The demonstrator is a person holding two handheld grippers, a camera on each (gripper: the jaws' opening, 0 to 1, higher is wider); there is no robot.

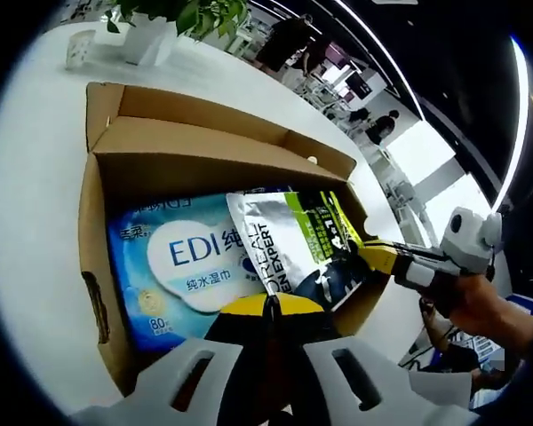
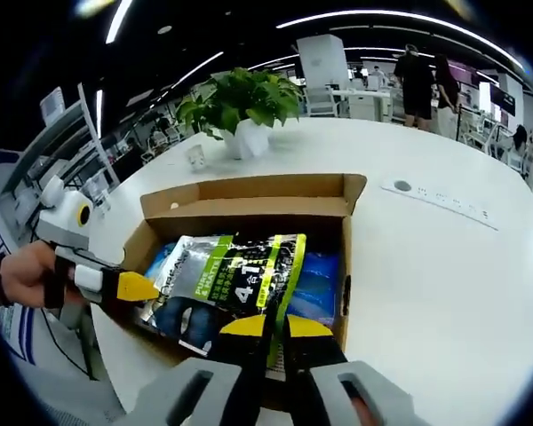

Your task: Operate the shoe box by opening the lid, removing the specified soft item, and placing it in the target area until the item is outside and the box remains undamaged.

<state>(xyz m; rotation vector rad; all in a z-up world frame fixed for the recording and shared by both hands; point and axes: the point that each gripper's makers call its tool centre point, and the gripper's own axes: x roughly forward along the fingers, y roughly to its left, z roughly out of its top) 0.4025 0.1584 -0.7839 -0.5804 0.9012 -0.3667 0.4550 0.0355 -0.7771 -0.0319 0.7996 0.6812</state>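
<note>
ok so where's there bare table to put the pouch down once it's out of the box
The widest free patch is the white table beside the cardboard box, running out to the inset panel. A narrower strip lies between the box's back flap and the potted plant and small cup. Inside the box it is crowded: silver pouch over blue wipes.

In the left gripper view, the blue wet-wipes pack [image 1: 173,266] lying in the open cardboard box [image 1: 195,146] carried a white oval label with large blue letters "EDI" followed by a Chinese character, and under them a smaller line of Chinese characters. Near its lower left corner stood "80" with tiny characters too small to read. The silver and green sachet [image 1: 298,248] lying on top of it read "L'OREAL" and "MEN EXPERT" along its silver edge, partly cut off. In the right gripper view, the same sachet [image 2: 235,275] showed a large "4" on its dark panel; its green strips bore fine print that could not be read.
</note>
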